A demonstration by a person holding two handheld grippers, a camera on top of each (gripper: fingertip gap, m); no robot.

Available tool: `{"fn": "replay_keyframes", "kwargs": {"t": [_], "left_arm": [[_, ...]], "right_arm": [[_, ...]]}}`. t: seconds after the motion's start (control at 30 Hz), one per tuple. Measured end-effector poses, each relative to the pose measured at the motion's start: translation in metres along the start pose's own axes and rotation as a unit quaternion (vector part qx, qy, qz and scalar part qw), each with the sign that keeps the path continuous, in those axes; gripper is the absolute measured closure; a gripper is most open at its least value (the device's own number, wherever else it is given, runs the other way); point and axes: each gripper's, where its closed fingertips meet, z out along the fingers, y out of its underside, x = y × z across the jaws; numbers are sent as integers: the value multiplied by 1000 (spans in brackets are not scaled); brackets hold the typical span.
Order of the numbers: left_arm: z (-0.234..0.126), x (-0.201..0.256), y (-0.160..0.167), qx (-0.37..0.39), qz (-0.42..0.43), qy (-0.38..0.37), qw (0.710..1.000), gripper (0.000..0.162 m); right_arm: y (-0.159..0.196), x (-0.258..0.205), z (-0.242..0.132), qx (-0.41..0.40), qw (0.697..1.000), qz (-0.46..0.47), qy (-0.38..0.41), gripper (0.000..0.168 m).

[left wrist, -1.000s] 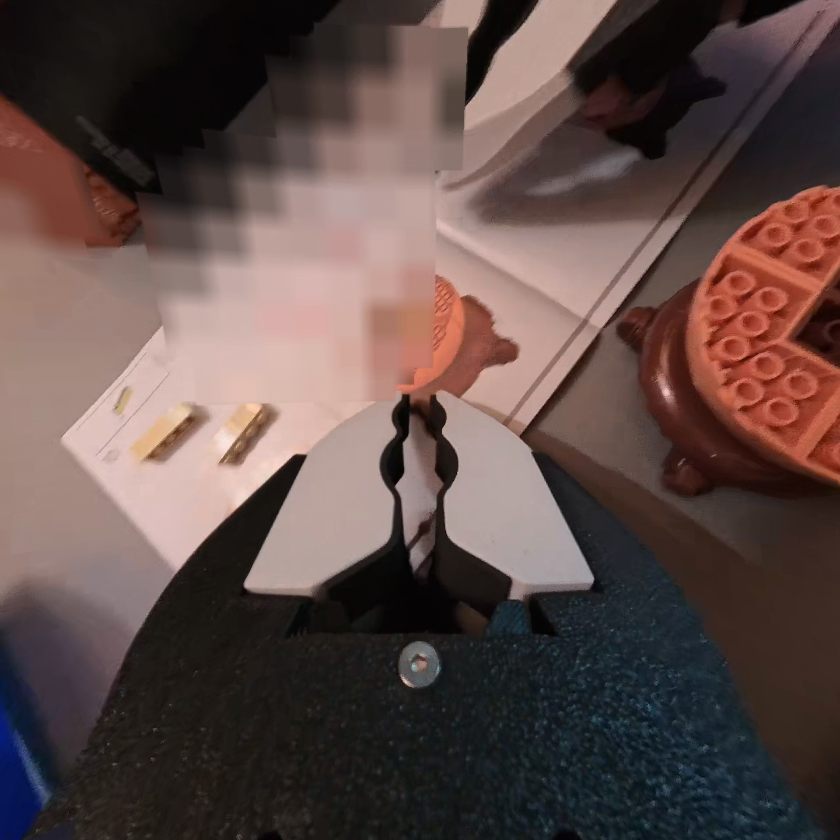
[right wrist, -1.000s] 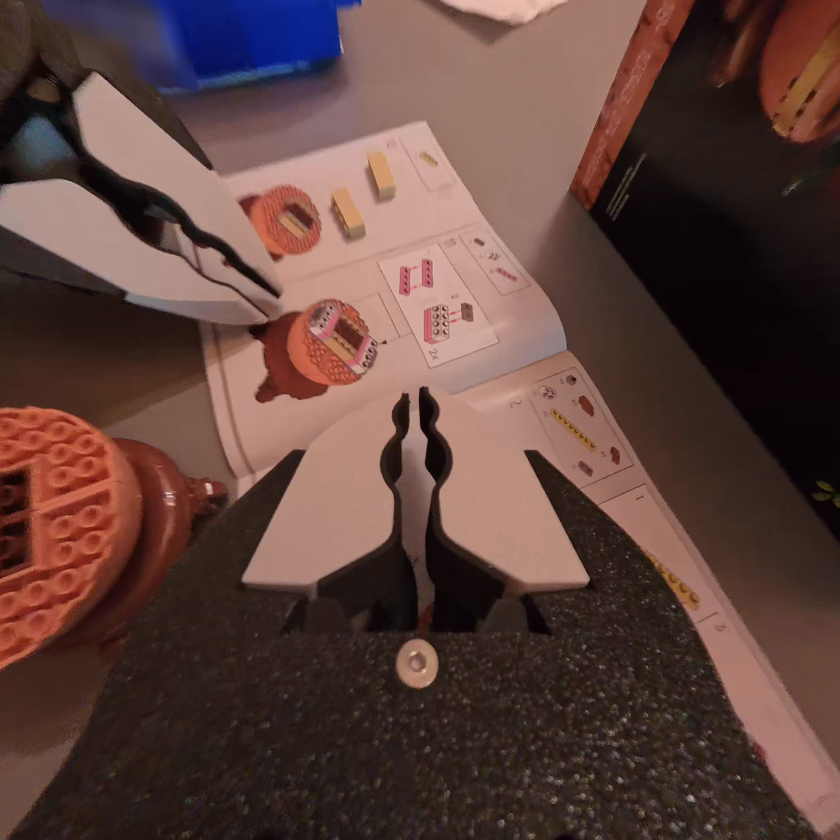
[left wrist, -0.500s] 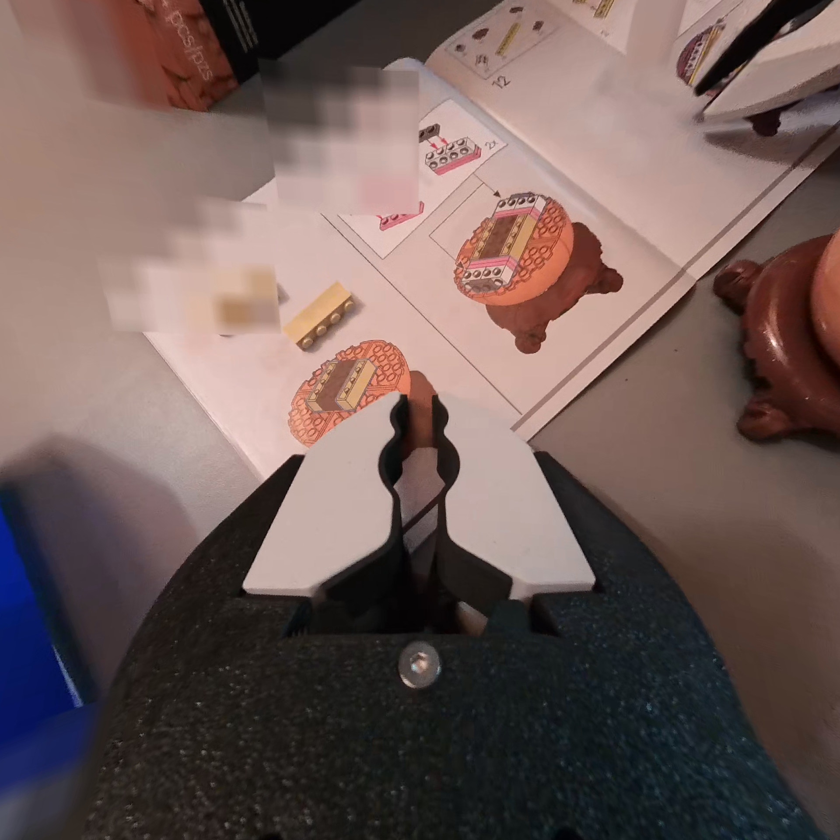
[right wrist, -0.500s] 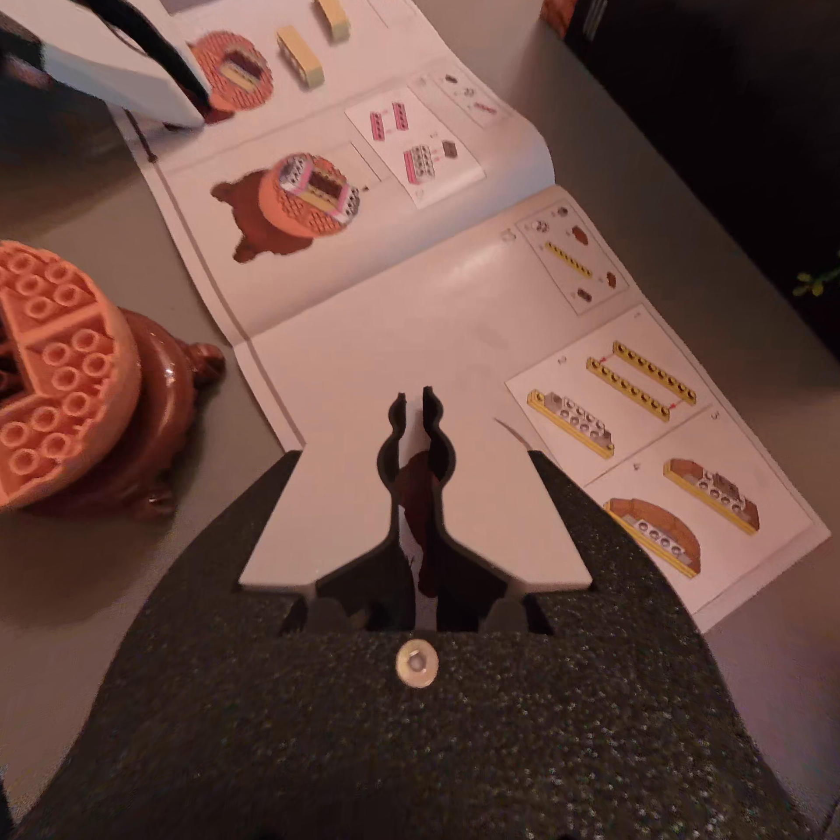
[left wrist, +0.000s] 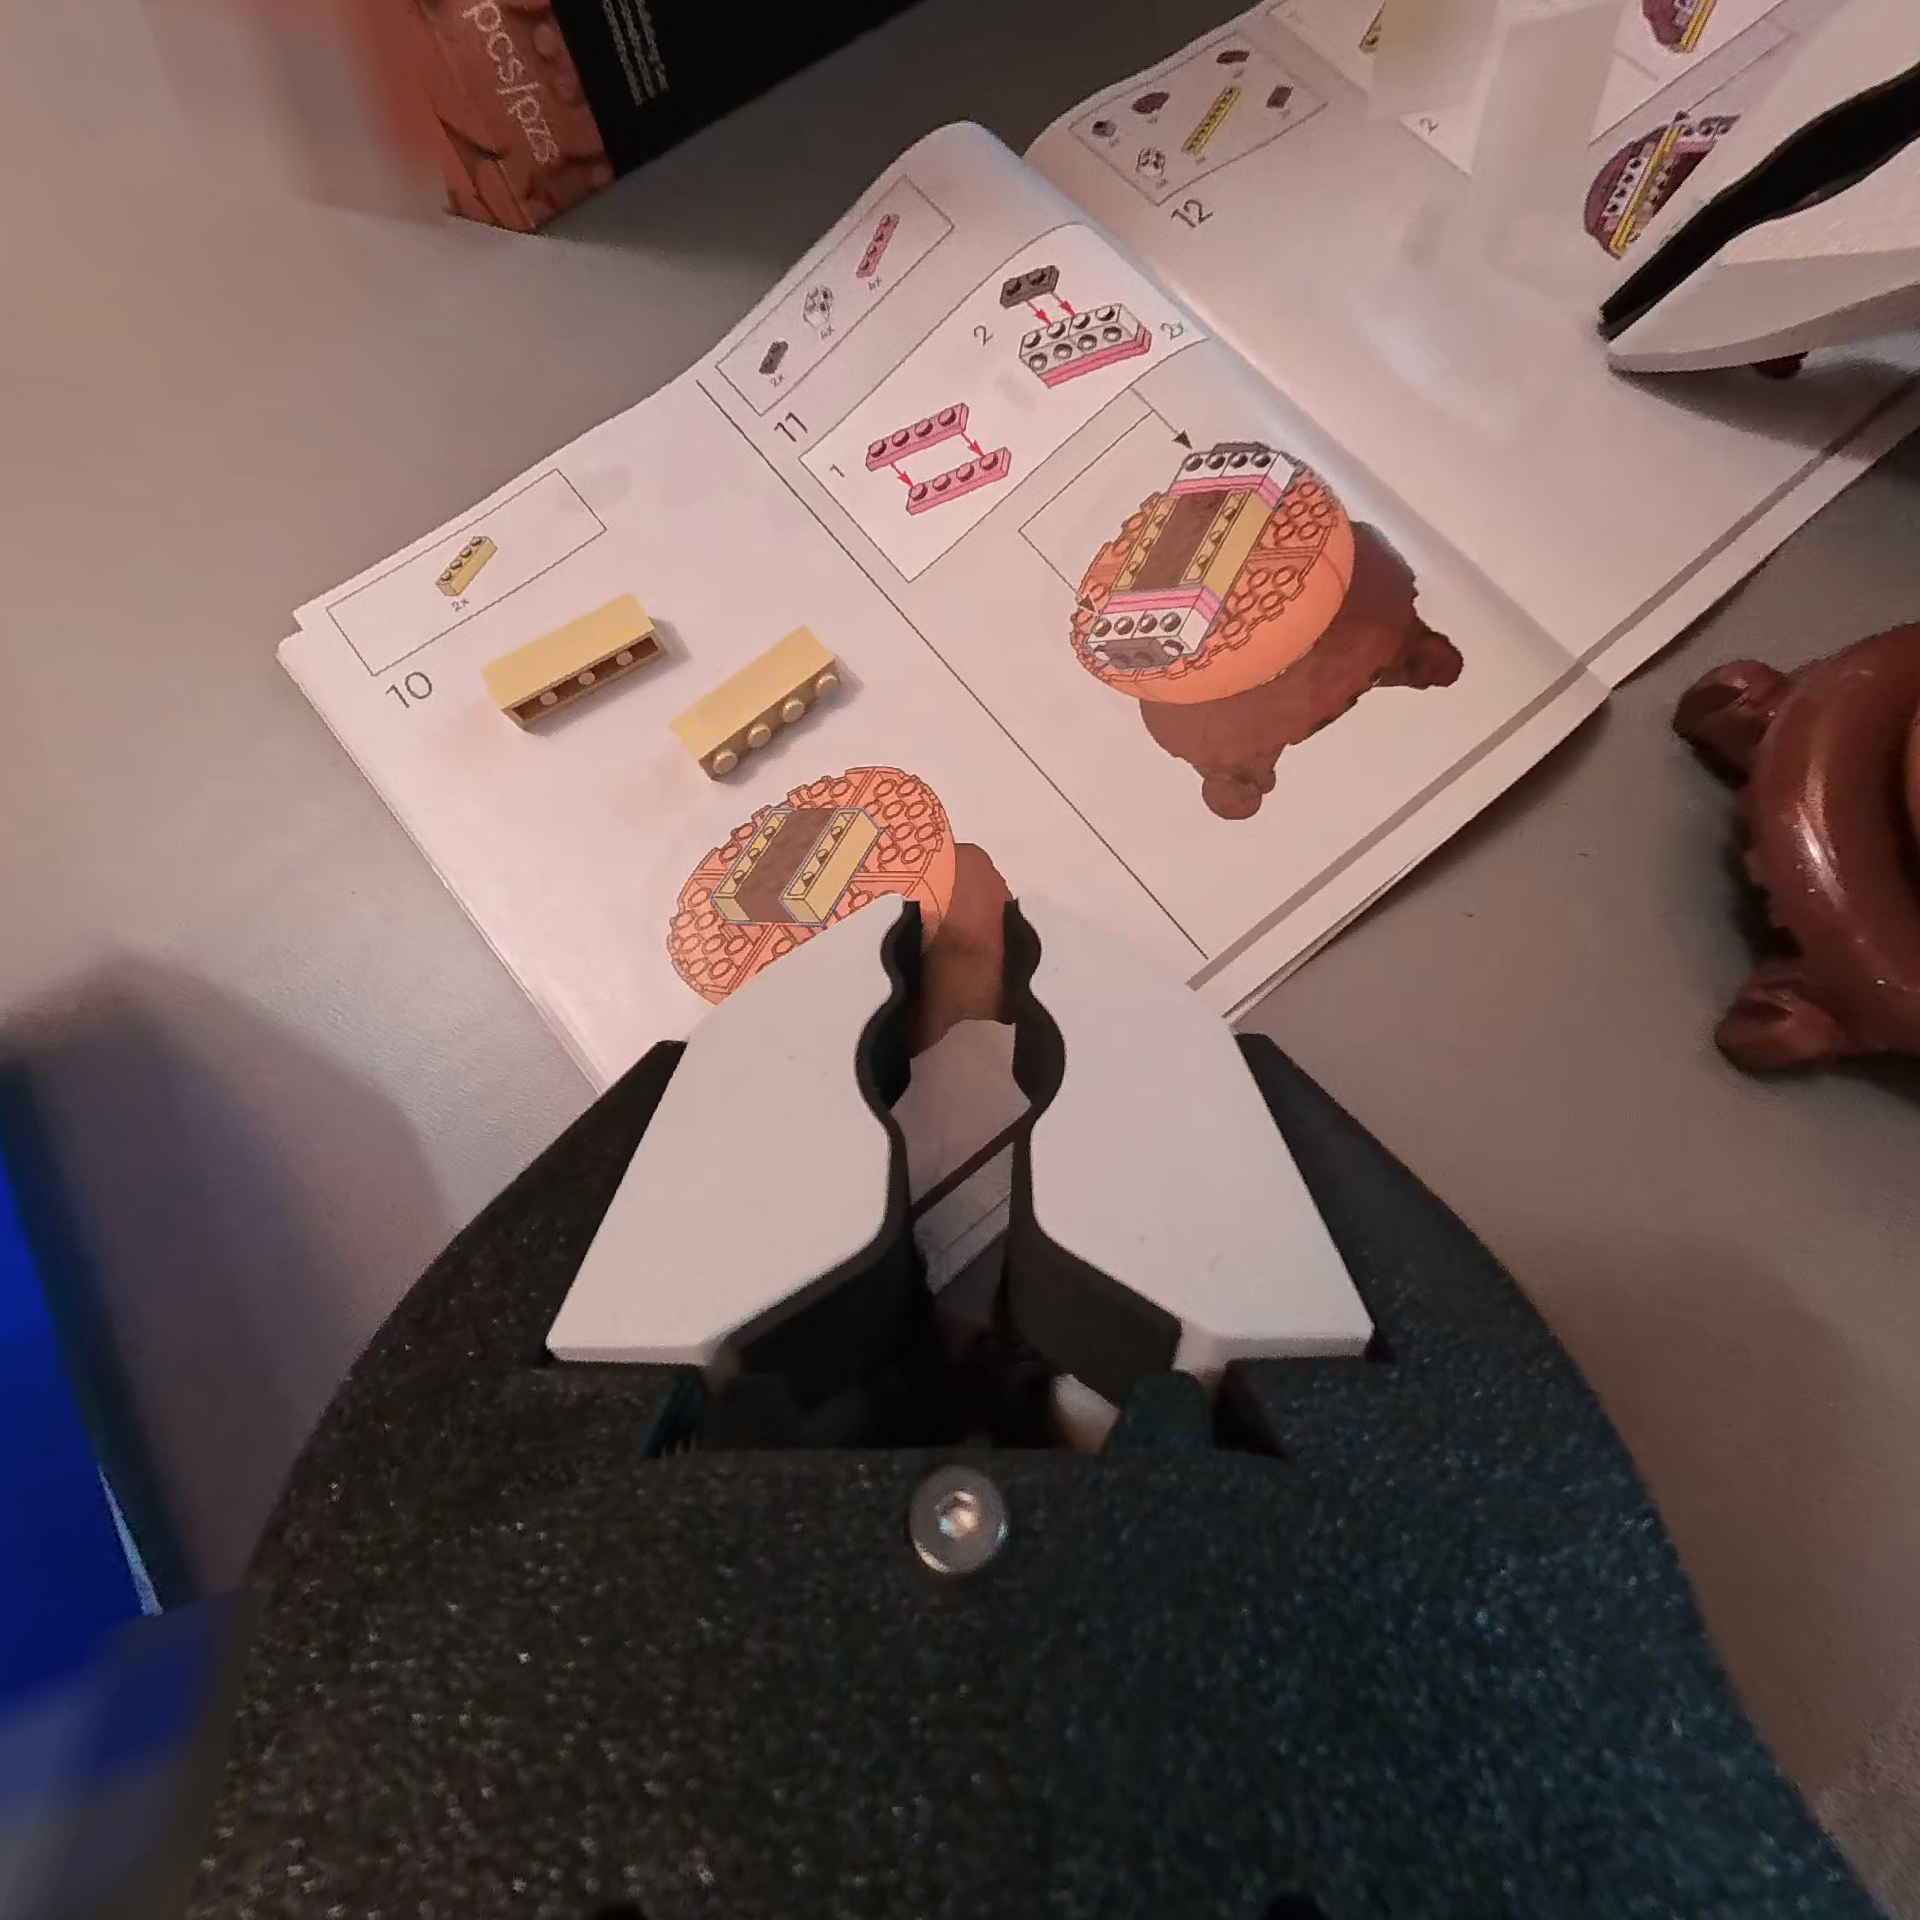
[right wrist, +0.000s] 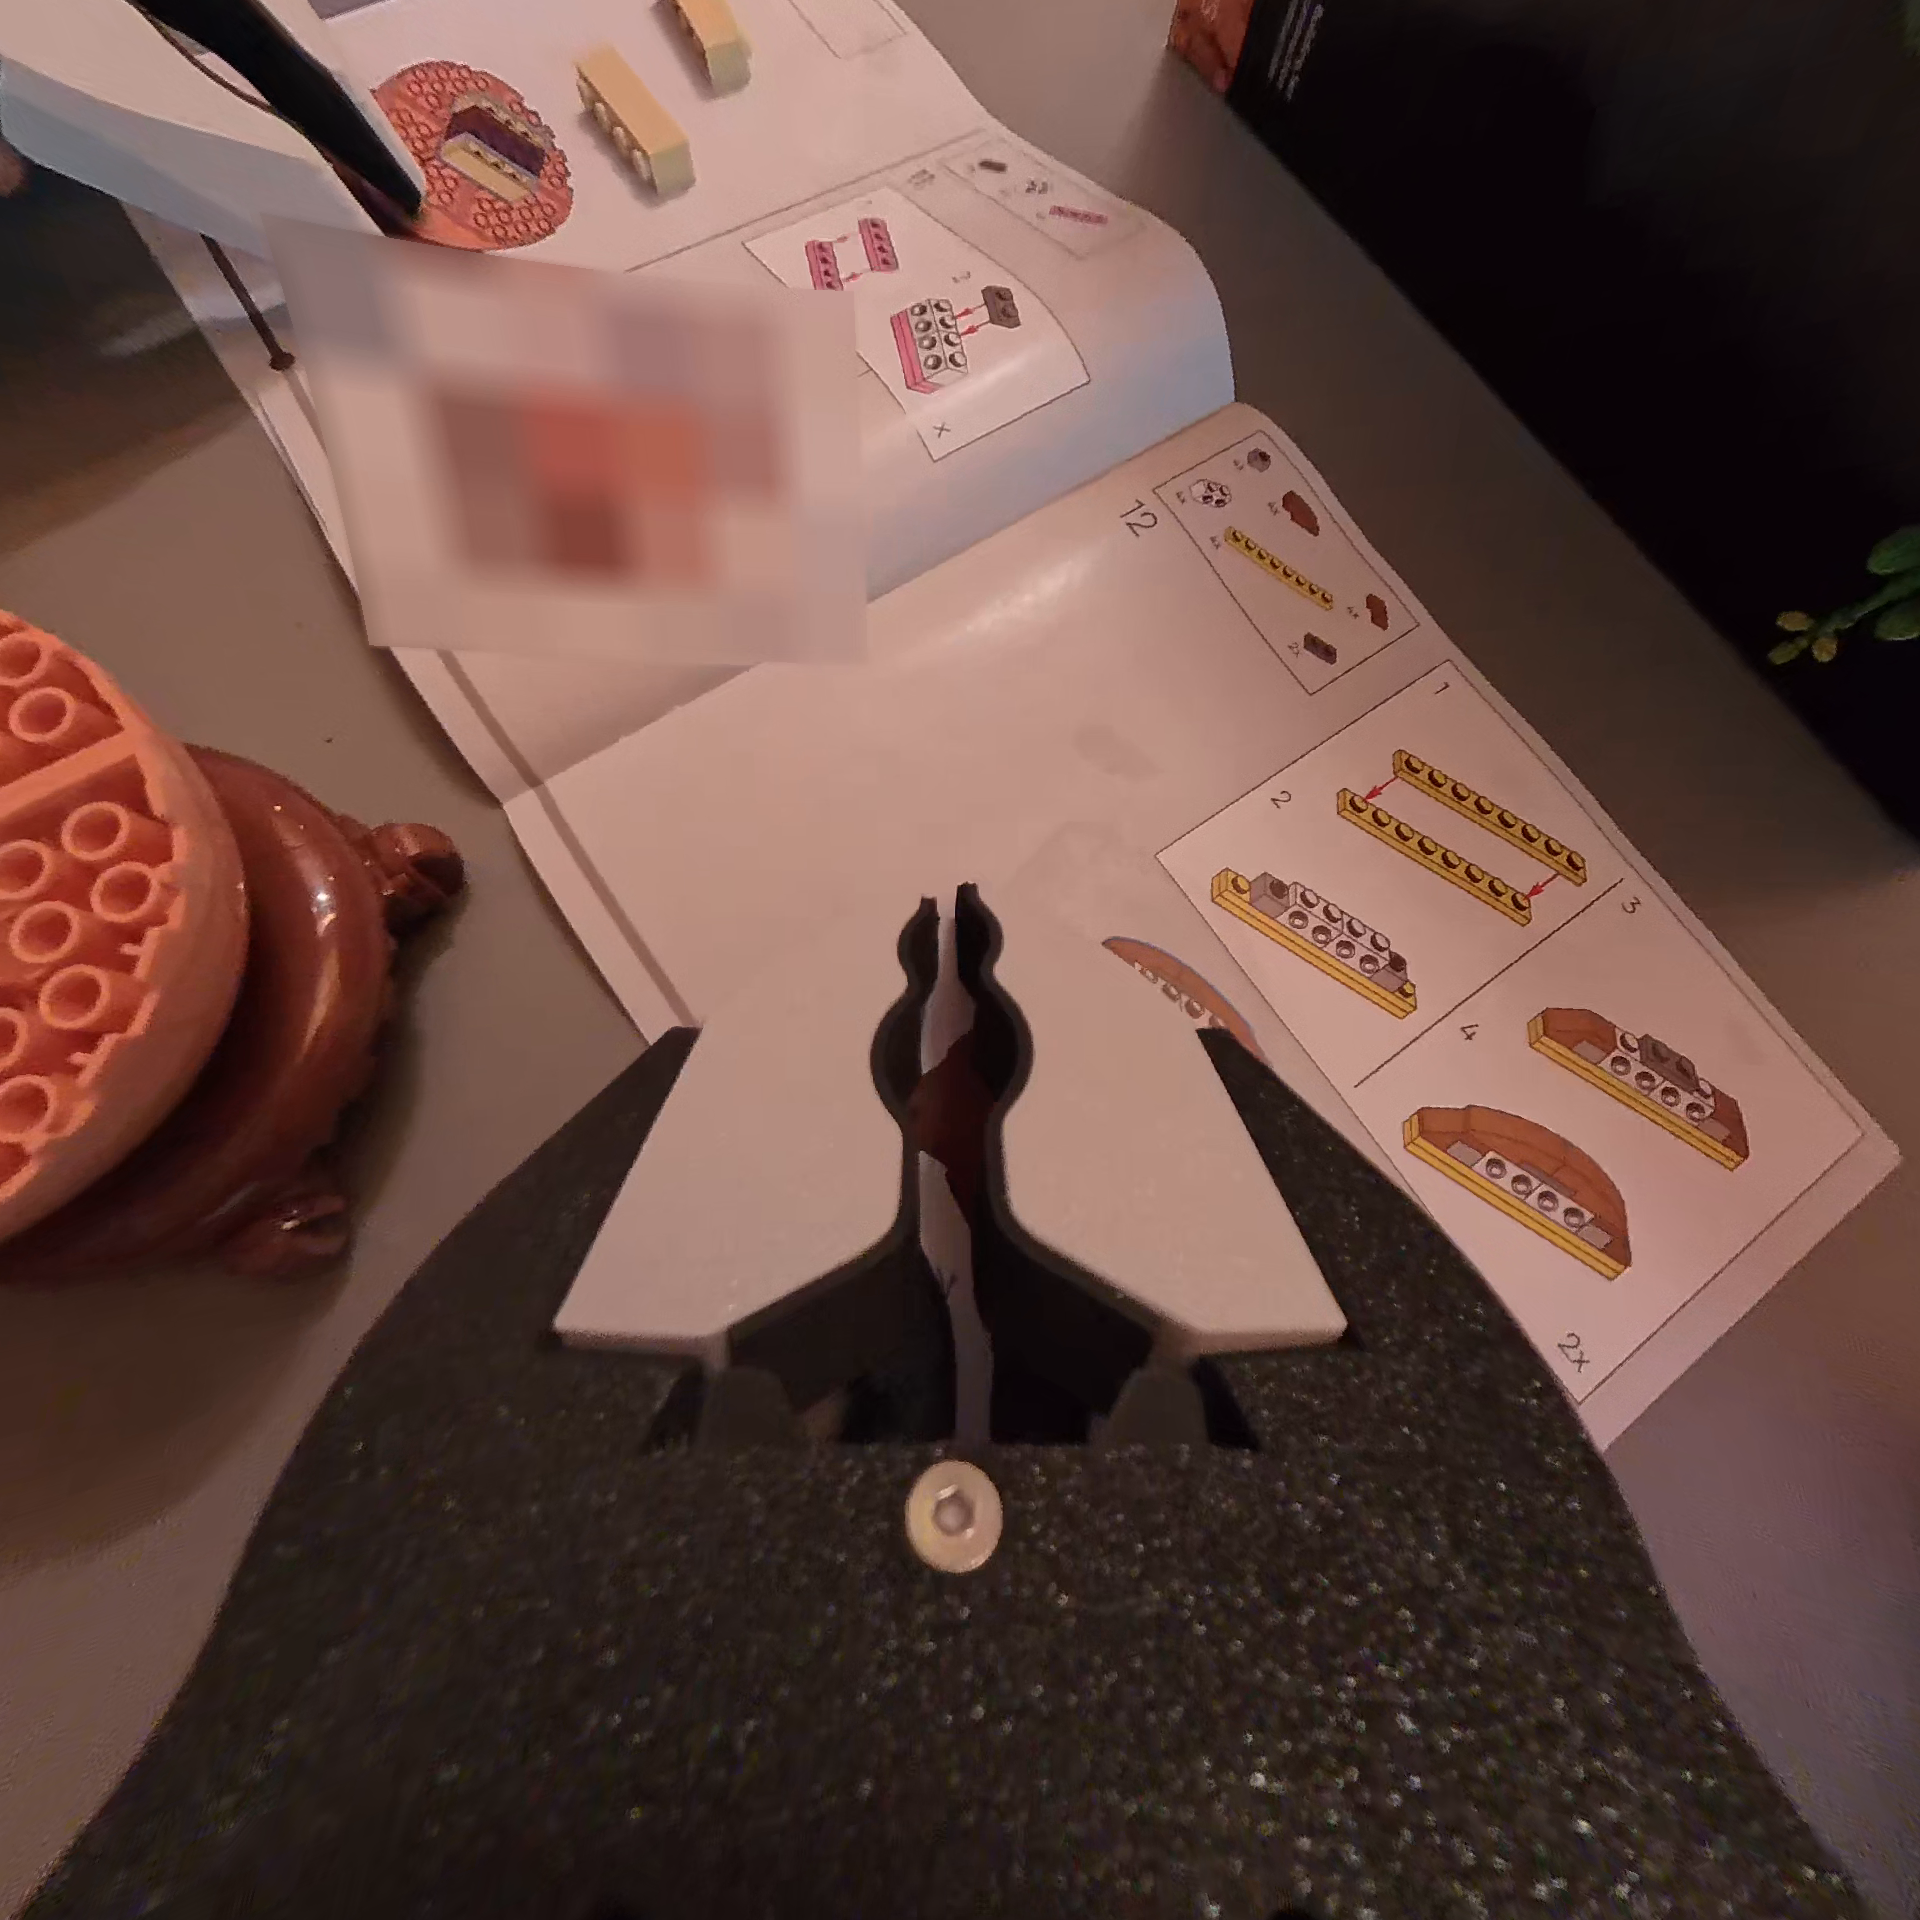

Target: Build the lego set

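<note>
While two tan bricks (left wrist: 577, 675) (left wrist: 758, 701) are lying side by side on the open instruction booklet (left wrist: 935, 644), the left gripper (left wrist: 961, 914) is hovering over the page's near edge, its jaws slightly apart and gripping nothing. Across the spread, the right gripper (right wrist: 956, 894) is hanging with jaws nearly together, empty. Beside the booklet, the orange studded round build (right wrist: 73, 914) is sitting on its brown base (right wrist: 312, 1039) on the grey desk (left wrist: 208, 416).

Round model (right wrist: 94, 935) cut by frame edge — top perhaps unfinished.
</note>
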Motion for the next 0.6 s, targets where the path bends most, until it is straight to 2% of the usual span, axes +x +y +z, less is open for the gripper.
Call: {"fn": "replay_keyframes", "kwargs": {"t": [0.2, 0.3, 0.43, 0.53, 0.6], "left_arm": [[-10, -7, -7, 8, 19, -44, 999, 150], [-13, -3, -12, 7, 7, -37, 999, 144], [-14, -11, -21, 10, 2, -78, 997, 119], [-13, -14, -33, 42, -5, -100, 994, 88], [-16, -15, -43, 74, -10, -114, 991, 81]], "right_arm": [[-13, 3, -6, -12, 1000, 4, 25, 148], [-17, 11, -11, -41, 997, 12, 60, 140], [-24, 18, -17, -36, 994, 20, 101, 137], [-35, 24, -23, 27, 991, 46, 120, 139], [-47, 29, -33, 95, 984, 67, 136, 143]]}}
